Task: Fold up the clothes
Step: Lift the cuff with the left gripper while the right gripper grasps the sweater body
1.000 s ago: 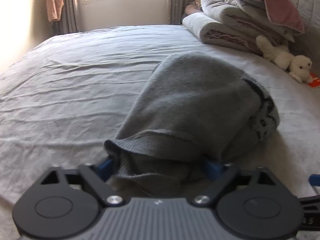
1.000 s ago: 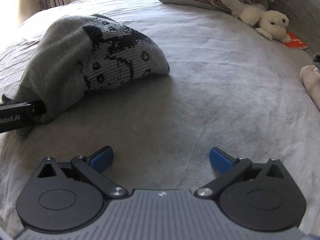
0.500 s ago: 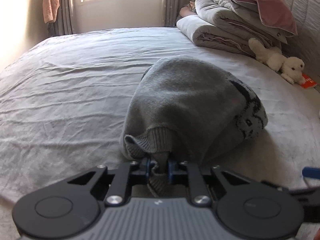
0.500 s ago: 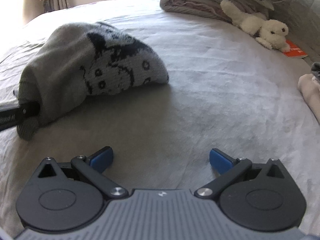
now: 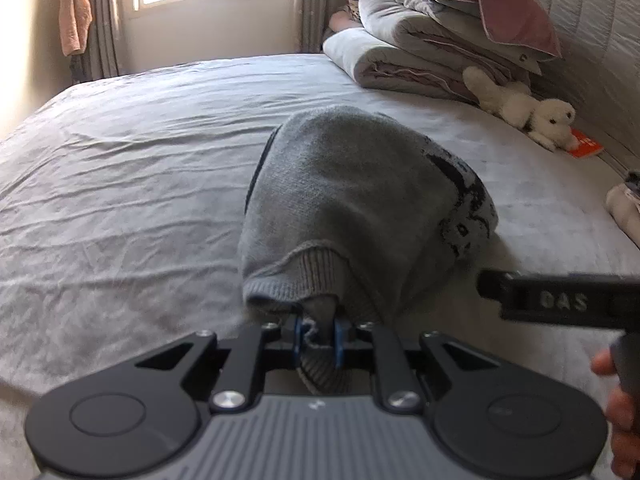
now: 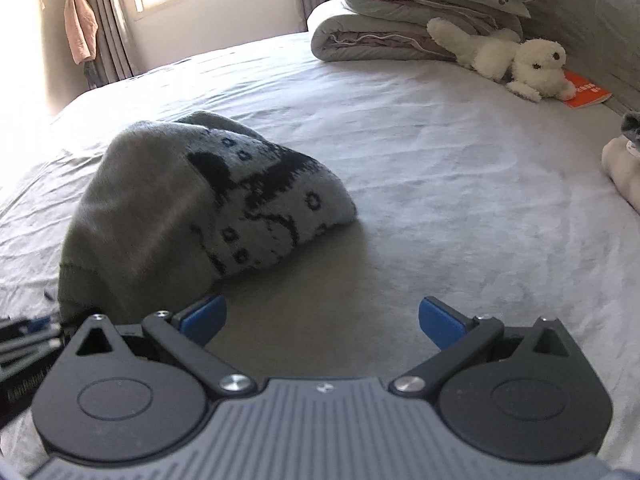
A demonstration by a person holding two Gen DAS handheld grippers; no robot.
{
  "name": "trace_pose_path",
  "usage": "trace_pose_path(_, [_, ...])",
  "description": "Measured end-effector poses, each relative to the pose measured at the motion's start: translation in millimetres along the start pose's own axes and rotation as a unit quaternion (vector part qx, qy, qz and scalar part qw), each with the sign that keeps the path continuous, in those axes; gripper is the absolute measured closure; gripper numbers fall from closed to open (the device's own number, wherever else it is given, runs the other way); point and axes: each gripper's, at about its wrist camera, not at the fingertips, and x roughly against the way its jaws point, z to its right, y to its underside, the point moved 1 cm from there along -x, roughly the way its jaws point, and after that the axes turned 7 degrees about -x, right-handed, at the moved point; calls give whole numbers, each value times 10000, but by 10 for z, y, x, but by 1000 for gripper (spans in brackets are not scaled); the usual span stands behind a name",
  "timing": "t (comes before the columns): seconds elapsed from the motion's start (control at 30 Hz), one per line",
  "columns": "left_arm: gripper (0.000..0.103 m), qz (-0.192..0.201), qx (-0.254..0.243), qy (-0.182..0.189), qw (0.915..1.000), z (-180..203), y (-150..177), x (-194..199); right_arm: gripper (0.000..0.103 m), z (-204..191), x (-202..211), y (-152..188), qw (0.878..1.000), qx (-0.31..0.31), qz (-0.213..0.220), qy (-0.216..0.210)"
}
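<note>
A grey knitted sweater [image 5: 360,200] with a dark pattern on its pale front lies bunched on the bed. My left gripper [image 5: 318,340] is shut on its ribbed hem, and a fold of knit sticks out between the blue pads. In the right wrist view the same sweater [image 6: 192,216] sits at the left, pattern side up. My right gripper [image 6: 320,316] stands open over bare sheet just to the sweater's right, with nothing between its fingers. That gripper's body [image 5: 560,300] shows at the right edge of the left wrist view, with a hand behind it.
The grey bed sheet [image 5: 140,180] stretches wide to the left. Folded quilts and a pillow [image 5: 440,40] are stacked at the headboard, with a white plush dog [image 6: 520,60] and an orange booklet [image 6: 584,92] beside them. A pale garment [image 6: 624,172] lies at the right edge.
The left jaws have gone from wide open around the hem to shut on it and have drawn back slightly. The right gripper has come closer to the sweater, still open.
</note>
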Motion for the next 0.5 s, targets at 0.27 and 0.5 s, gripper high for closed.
trace_pose_path(0.27, [88, -88, -63, 60, 9999, -13, 77, 4, 0, -213, 1, 48, 9980, 472, 206, 379])
trace_pose_path(0.5, [88, -119, -98, 28, 9999, 6, 87, -15, 0, -245, -9, 30, 9964, 628, 285, 488])
